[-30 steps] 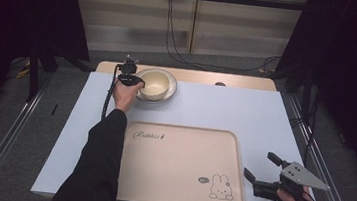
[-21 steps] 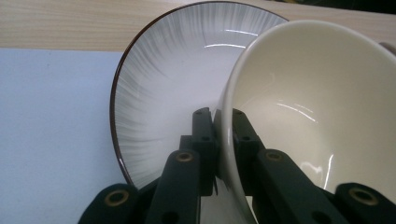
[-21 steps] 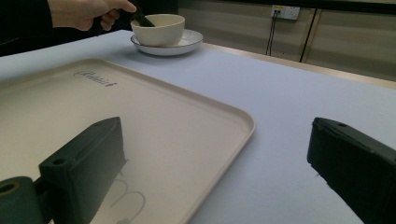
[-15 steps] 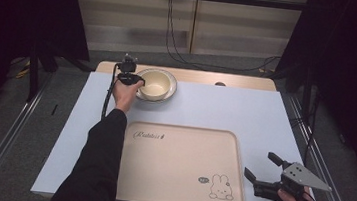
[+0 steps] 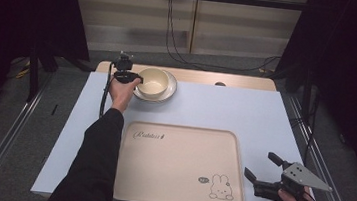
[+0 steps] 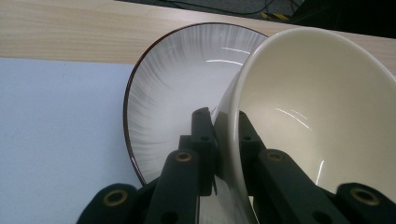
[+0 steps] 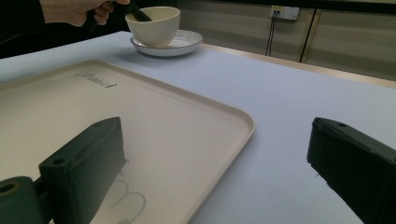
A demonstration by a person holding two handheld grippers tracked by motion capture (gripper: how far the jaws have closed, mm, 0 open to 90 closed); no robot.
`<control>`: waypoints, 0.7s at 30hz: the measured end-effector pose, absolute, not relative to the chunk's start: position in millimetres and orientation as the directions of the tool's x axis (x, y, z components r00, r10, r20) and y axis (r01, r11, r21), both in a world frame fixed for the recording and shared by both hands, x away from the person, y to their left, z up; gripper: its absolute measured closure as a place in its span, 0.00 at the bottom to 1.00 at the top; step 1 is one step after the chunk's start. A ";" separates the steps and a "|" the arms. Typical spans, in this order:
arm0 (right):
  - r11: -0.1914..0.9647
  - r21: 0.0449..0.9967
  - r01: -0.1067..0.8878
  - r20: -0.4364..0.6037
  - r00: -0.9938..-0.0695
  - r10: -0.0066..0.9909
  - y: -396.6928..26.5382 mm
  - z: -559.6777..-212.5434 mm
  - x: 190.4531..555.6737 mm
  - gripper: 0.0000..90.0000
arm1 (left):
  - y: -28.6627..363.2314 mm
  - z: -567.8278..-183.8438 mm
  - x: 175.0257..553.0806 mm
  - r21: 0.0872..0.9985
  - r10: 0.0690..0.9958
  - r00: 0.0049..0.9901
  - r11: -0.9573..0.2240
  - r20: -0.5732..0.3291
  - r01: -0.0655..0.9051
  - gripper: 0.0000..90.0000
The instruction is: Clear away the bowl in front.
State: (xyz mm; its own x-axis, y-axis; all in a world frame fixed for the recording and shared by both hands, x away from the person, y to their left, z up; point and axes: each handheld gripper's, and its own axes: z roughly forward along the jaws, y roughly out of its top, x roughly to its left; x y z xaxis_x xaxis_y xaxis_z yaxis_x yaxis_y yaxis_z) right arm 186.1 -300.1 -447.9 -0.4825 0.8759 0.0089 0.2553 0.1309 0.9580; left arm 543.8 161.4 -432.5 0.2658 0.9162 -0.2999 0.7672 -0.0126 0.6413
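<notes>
Left gripper, at the far end of the table: jaws closed on the near-left rim of the cream bowl, one jaw inside the wall and one outside, as the left gripper view shows. The bowl stands in a shallow white plate with a dark edge and fine grey streaks; in the left gripper view the plate lies just beyond and to the left of the jaws. The bowl's interior is bare and glossy, with nothing in it; the visible part of the plate carries the bowl alone. Right gripper, at the near right corner: jaws wide apart, holding nothing, over the table surface just beside the right edge of the beige tray. The tray, printed with a rabbit figure and script lettering, holds no objects. From the right gripper, the bowl and plate lie well ahead, beyond the tray's far corner.
</notes>
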 end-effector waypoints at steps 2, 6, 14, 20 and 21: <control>0.129 0.958 0.256 0.010 -0.481 0.877 -300.3 -447.8 185.9 0.04 | 162.1 -430.0 542.2 0.645 0.914 0.272 -0.015 -0.300 0.764 0.92; 0.130 0.959 0.253 0.009 -0.483 0.876 -300.0 -447.7 186.0 0.04 | 162.7 -426.2 540.7 0.653 0.909 0.285 -0.020 -0.303 0.757 0.92; 0.127 0.958 0.258 0.014 -0.482 0.876 -299.9 -447.4 185.3 0.04 | 163.8 -418.2 535.5 0.661 0.899 0.313 -0.036 -0.305 0.750 0.92; 0.119 0.959 0.257 0.019 -0.477 0.879 -300.1 -447.3 184.8 0.04 | 163.6 -413.9 529.9 0.666 0.886 0.334 -0.039 -0.321 0.745 0.92; 0.119 0.959 0.257 0.019 -0.477 0.879 -300.1 -447.3 184.8 0.04 | 163.6 -413.9 529.9 0.666 0.886 0.334 -0.039 -0.321 0.745 0.92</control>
